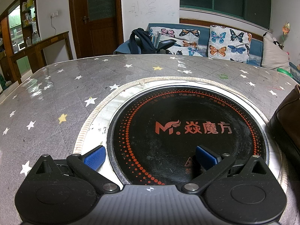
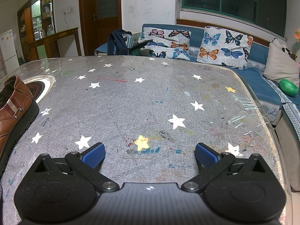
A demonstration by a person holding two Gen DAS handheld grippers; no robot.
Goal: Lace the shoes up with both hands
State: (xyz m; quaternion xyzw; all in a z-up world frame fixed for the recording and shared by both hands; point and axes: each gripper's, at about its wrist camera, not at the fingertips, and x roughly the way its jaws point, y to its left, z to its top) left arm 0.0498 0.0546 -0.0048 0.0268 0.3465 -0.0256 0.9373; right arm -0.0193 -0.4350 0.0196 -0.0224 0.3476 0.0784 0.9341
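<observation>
While both tools were held low, a grey star-printed table (image 2: 150, 97) was seen filling each view. Set into it was a round black hotplate (image 1: 187, 131), on which an orange "M" logo and Chinese characters were printed; the small ring of text could not be read. A brown leather shoe (image 2: 13, 112) was placed between the two tools, its heel touching the hotplate's rim. The left gripper (image 1: 150, 157) and right gripper (image 2: 150, 155) were spread wide, with nothing held.

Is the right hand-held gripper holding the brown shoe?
No: the right hand-held gripper is open over bare table, with the brown shoe off to its left.
</observation>
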